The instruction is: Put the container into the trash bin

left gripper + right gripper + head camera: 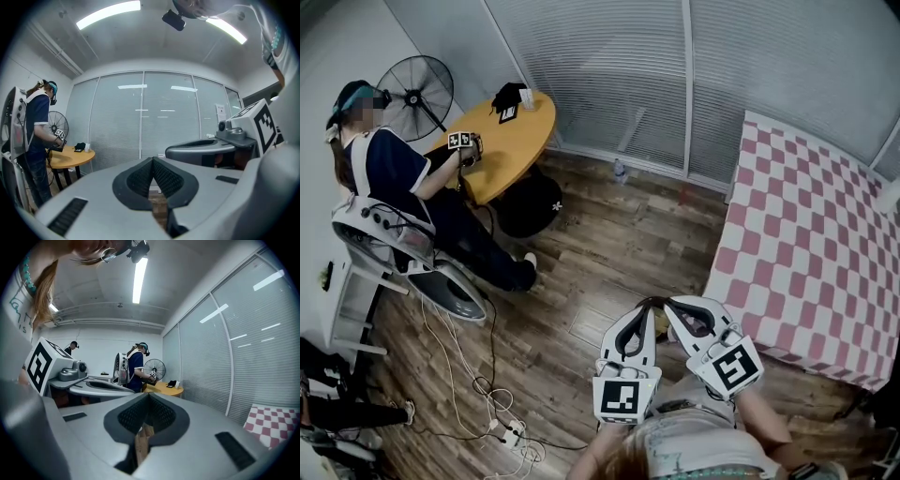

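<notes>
My two grippers are held side by side low in the head view, above the wooden floor. The left gripper is shut with nothing between its pads, its jaws meeting at the tip in its own view. The right gripper is also shut and empty. Their tips almost touch each other. I cannot pick out a container in any view. A black round object sits on the floor under the round table; I cannot tell whether it is a bin.
A person with a backpack rig sits at the round yellow table, beside a fan. A pink checked bed fills the right. Cables and a power strip lie at the lower left. A small bottle stands by the blinds.
</notes>
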Tool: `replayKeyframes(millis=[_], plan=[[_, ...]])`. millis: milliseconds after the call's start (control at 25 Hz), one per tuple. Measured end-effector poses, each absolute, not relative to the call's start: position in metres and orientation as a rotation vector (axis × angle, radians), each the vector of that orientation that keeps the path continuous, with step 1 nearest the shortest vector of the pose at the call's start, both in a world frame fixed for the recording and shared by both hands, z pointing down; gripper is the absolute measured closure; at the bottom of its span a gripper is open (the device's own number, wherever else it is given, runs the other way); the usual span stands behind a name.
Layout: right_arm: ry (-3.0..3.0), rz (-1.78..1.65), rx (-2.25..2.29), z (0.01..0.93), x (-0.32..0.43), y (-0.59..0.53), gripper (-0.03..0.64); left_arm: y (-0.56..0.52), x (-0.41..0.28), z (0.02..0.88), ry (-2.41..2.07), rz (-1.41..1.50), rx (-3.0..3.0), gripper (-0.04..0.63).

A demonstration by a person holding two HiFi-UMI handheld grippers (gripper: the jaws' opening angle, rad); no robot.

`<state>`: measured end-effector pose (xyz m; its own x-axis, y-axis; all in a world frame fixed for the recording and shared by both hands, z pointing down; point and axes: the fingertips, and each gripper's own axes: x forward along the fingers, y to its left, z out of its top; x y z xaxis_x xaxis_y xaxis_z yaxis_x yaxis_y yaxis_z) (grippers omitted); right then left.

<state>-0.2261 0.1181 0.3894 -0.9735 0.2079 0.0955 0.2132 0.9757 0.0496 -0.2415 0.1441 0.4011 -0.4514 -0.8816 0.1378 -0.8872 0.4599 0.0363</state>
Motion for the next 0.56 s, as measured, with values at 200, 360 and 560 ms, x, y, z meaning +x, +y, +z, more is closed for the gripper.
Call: replayKeyframes(millis=[200,360,560], plan=[[-3.027,-0.091,-0.318,0.3921,-0.2231,0.1154,0.623,0.1405,-0.2375,0.4028,-2.563,0.067,1.576,0.589],[-3.024,-0.102,-0.320,0.3923,-0.2247,0.1157,0.623,0.1406,-0.2387,0.4044,-2.555,0.071,1.577,0.589],[-3.020,-0.096,-0.321,0.3930,-0.2259,0.1177,0.623,0.1410,-0.2403,0.4054,-2.550,0.086,1.587,0.589]])
